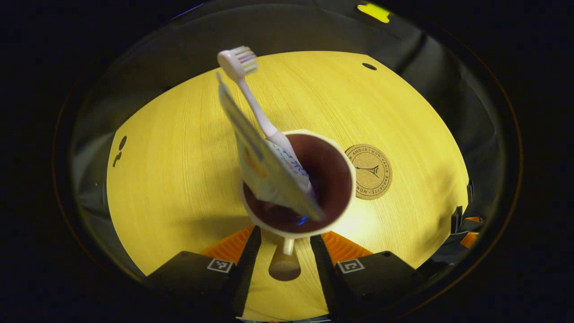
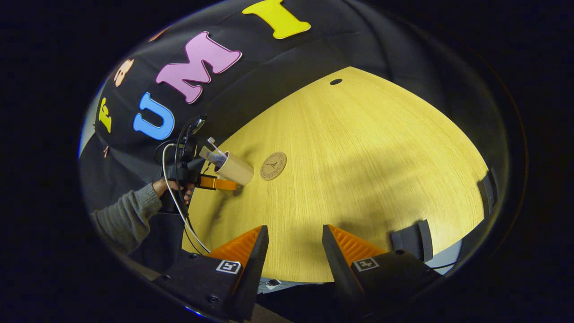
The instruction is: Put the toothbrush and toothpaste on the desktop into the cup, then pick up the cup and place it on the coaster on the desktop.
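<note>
Cream outside and dark inside, the cup (image 1: 299, 184) stands above the wooden desktop (image 1: 179, 170), holding a white toothbrush (image 1: 251, 94) and a toothpaste tube (image 1: 264, 166), both leaning toward 11 o'clock. The left gripper (image 1: 287, 244) has its fingers beside the cup's handle (image 1: 288, 246); whether they pinch it cannot be told. A cork coaster (image 1: 370, 171) lies at the cup's 3 o'clock. The right gripper view shows the right gripper (image 2: 295, 244) spread apart over bare desktop, and a sleeved hand (image 2: 168, 188) carrying the cup at 9 o'clock.
</note>
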Demonstrator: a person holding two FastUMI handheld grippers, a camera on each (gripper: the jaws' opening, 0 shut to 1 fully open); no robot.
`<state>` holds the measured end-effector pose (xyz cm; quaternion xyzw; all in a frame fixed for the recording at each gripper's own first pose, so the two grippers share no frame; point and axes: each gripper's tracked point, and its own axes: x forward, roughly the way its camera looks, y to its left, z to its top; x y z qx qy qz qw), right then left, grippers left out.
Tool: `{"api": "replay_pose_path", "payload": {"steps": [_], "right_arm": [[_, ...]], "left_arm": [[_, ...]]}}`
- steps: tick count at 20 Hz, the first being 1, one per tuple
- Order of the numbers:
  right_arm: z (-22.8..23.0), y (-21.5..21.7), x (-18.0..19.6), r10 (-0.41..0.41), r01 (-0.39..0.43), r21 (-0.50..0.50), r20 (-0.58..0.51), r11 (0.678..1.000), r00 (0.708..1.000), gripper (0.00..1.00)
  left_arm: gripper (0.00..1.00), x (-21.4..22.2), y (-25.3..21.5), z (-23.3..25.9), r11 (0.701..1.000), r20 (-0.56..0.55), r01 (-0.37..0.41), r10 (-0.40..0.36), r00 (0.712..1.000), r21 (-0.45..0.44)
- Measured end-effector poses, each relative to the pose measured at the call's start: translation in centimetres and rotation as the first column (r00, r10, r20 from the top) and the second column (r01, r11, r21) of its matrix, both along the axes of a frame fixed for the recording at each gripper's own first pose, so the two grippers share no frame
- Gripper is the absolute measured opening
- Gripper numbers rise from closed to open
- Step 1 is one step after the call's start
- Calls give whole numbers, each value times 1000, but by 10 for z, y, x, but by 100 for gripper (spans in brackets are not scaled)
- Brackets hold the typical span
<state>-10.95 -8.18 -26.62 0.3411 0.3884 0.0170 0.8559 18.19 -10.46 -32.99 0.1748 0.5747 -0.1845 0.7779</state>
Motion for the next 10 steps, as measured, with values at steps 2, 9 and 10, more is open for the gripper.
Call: {"api": "replay_pose_path", "payload": {"steps": [2, 9, 10], "right_arm": [[-2, -2, -2, -11, 11, 3, -6, 1000, 1000, 75], [-3, -5, -8, -13, 13, 4, -8, 1000, 1000, 75], [-4, -6, -7, -15, 15, 4, -8, 1000, 1000, 75]], "left_arm": [[58, 0, -3, -5, 1000, -10, 6, -6, 1000, 11], [31, 2, -9, -4, 1000, 16, 1, -1, 1000, -14], [35, 1, -10, -2, 1000, 18, 8, -8, 1000, -13]]}}
